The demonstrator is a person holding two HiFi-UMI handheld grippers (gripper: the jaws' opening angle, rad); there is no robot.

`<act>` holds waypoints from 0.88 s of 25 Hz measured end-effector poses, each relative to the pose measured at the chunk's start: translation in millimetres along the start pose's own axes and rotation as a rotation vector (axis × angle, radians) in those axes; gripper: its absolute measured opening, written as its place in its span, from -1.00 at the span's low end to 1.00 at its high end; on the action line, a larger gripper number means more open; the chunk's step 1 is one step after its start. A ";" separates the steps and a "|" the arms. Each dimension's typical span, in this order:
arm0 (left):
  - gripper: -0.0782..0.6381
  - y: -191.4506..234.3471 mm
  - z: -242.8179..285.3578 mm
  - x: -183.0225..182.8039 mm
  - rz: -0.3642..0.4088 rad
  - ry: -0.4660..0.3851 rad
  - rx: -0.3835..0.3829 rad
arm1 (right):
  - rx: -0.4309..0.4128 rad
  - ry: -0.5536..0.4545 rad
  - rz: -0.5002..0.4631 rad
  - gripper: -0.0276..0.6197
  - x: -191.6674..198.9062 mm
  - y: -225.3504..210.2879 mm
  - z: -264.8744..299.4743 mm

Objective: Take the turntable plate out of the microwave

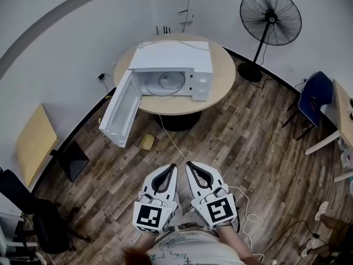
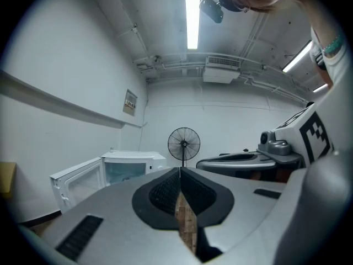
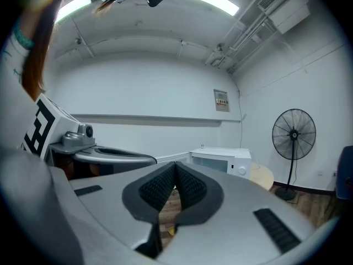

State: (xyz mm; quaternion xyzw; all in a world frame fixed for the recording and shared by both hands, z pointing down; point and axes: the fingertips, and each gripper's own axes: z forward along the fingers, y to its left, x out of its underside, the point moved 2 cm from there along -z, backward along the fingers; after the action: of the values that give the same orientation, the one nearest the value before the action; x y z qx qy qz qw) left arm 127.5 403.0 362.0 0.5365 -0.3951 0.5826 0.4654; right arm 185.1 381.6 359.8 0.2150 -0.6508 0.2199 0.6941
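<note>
Grippers down low, right in front of the person's body: the left gripper point(image 1: 173, 169) and the right gripper point(image 1: 189, 166) sit side by side, pointing roughly level toward the table. Both are clenched. The left one's fingers point(image 2: 163, 193) are pressed tip to tip with nothing between them, and it's the same for the right one's fingers point(image 3: 157, 189). Only the wood floor point(image 1: 248, 148) shows through the gap under them.

A bit further out there's a small yellow thing point(image 1: 147, 142) lying on the floor near the table's foot, plus a thin cable point(image 1: 171, 139) running across the planks.

Then comes the round table point(image 1: 223, 84) with the white microwave point(image 1: 176, 57) on top. Its door point(image 1: 121, 112) is swung wide open to the left, hanging out past the table edge. The turntable plate point(image 1: 171, 81) is inside the microwave, lying flat on the bottom, well apart from both grippers.

Past the table, off to the right, a black standing fan point(image 1: 270, 16) is by the wall.
</note>
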 end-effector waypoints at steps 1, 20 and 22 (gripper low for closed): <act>-0.74 9.1 7.2 -1.5 0.000 -0.006 0.004 | 0.009 -0.002 -0.001 -0.94 -0.9 -3.9 9.5; -0.74 142.8 106.2 -20.3 -0.017 -0.008 0.138 | 0.104 0.048 0.013 -0.94 -11.5 -40.4 174.4; -0.74 153.0 109.0 -21.0 -0.015 -0.013 0.141 | 0.104 0.036 0.012 -0.94 -13.1 -38.1 184.6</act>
State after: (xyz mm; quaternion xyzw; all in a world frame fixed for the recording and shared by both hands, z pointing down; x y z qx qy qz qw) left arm 7.5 256.9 359.3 0.5747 -0.3518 0.6021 0.4283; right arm 57.3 242.5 357.4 0.2430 -0.6273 0.2613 0.6922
